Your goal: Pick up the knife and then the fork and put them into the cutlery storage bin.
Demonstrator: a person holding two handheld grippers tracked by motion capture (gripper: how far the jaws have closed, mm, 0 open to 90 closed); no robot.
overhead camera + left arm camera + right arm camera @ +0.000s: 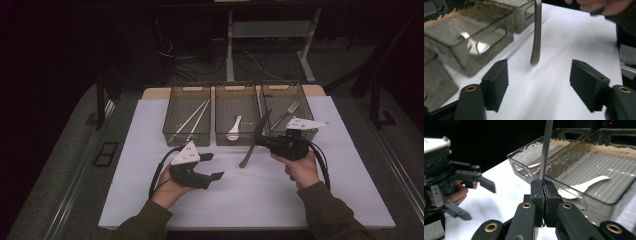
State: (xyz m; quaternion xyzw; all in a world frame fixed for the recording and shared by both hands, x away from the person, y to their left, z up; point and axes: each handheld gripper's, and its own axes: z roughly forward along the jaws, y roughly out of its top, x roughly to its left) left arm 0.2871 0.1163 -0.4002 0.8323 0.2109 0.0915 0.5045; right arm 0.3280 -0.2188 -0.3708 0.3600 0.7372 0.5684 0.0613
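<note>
currently, status by item:
held thing: knife (255, 140), clamped between the closed jaws of the right gripper (261, 141); in the right gripper view the blade (546, 147) rises straight up out of the jaws.
long axis: knife runs from the handle end low on the white mat (280, 200), just left of the right gripper, up and away to the tip, which lies over the near edge of the trays.
right gripper state: shut on the knife at mid-length.
left gripper (216, 166) state: jaws spread wide, holding nothing; it rests low on the mat.
key relation: seen along the left gripper, the handle end (535, 56) stands ahead of it and between its two jaws, apart from both.
nearest tray: right tray (307, 107), directly beyond the right gripper, already holding a fork (288, 111).
other trays: middle tray (235, 140) holds a spoon (234, 128); left tray (172, 117) holds chopsticks (194, 119).
judgement: likely next move is carrying the knife forward to a tray; the right hand is nearer.
</note>
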